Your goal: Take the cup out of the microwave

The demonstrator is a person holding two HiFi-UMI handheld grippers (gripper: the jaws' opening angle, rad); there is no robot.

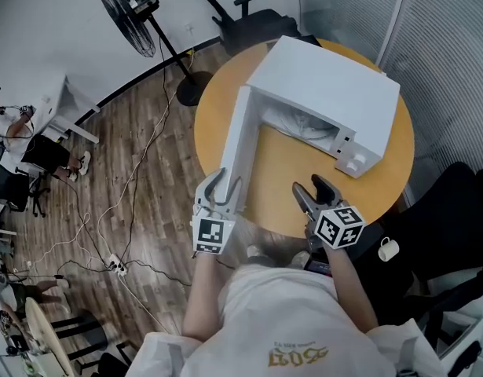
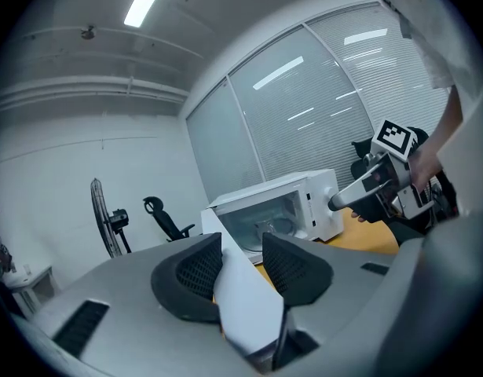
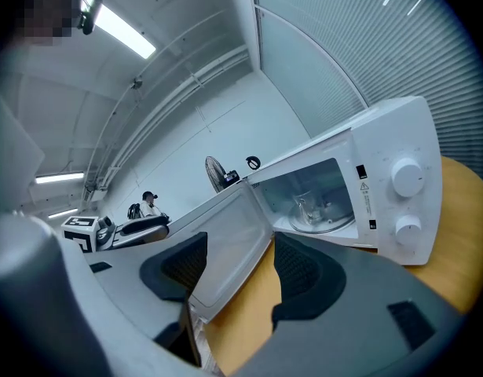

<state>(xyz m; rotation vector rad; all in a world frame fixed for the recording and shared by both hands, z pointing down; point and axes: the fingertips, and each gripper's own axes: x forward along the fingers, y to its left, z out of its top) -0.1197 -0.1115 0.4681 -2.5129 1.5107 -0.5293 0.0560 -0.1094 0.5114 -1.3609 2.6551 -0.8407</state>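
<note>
Cup [image 3: 310,206]: clear, inside the open microwave [image 1: 335,85], centre of the right gripper view.
Left claw [image 1: 227,177]: straddles the door [image 1: 245,132] edge — seemingly not clamped.
Right claw [image 1: 310,184]: jaws apart, empty — above the counter [image 1: 280,163].

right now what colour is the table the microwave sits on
Orange-yellow; the table under the white microwave shows best in the head view.

Right gripper view: cup [image 3: 310,206] is just a small, faint clear shape inside the microwave [image 3: 382,187], details unreadable; in head view the microwave's top hides most of the cavity, cup incl. Left gripper view: door [image 2: 247,305] edge sits btwn the left gripper's [image 2: 243,246] pads [image 2: 195,273], can't tell if they press it; door's near end hidden by gripper body.
</note>
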